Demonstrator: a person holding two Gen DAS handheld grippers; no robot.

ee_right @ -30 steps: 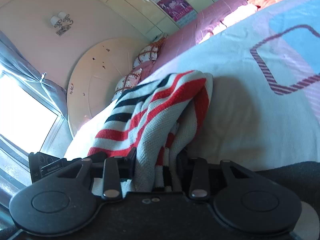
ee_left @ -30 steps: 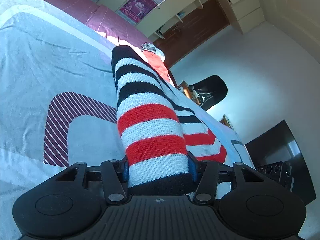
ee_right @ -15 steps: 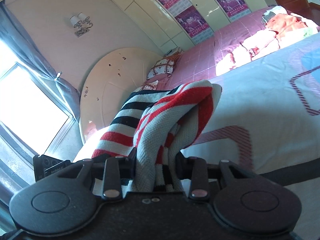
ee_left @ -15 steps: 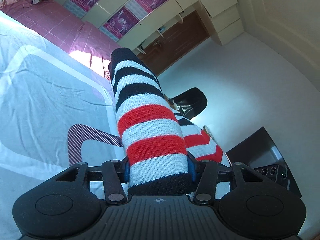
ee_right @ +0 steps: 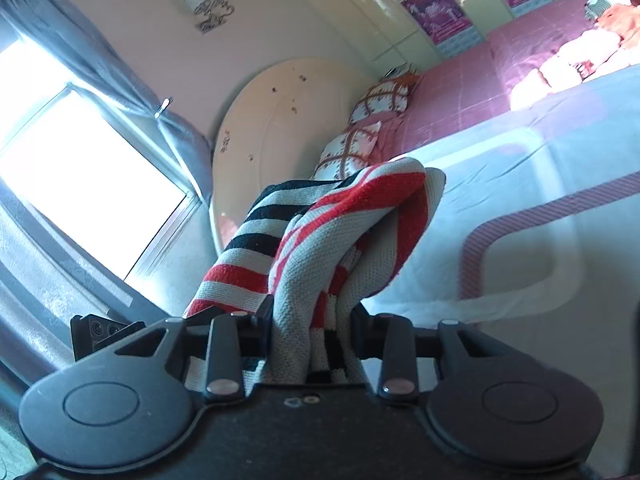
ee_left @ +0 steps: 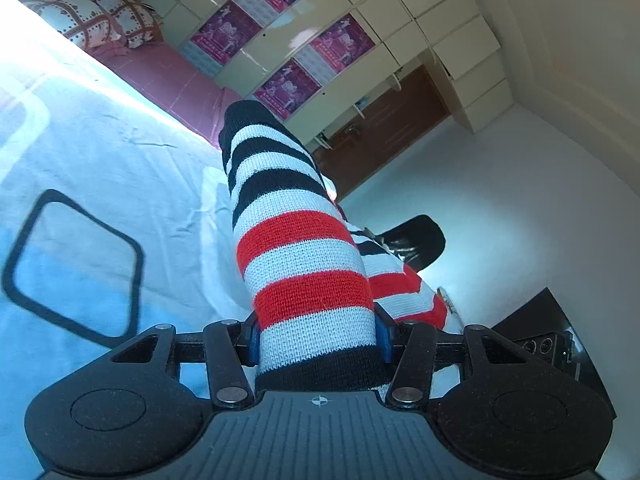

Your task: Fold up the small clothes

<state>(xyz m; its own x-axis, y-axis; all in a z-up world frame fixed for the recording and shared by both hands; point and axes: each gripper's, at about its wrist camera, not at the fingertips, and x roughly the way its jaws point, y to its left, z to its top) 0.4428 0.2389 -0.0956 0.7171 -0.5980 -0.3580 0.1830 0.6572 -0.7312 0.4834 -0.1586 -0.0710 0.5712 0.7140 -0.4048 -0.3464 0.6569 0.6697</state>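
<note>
Both grippers clamped the red, white and black striped knit garment [ee_left: 308, 280] above the pale blue bedspread [ee_left: 120, 168]: the left gripper [ee_left: 316, 338] pinched a smooth flat band, the right gripper [ee_right: 312, 320] a bunched fold. Only the right view showed the bright window [ee_right: 84, 184].

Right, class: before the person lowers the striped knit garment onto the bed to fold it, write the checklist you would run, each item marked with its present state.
1. Left claw shut on the striped knit garment: ok.
2. Right claw shut on the same garment, bunched in folds: ok.
3. Garment spread flat between the two claws: not ok, it hangs crumpled in the right wrist view.
4. Light blue bedspread bare where visible: ok.
5. Garment off the bedspread: cannot tell.
6. Loose clothes on the pink cover lie far from the garment: ok.
</note>
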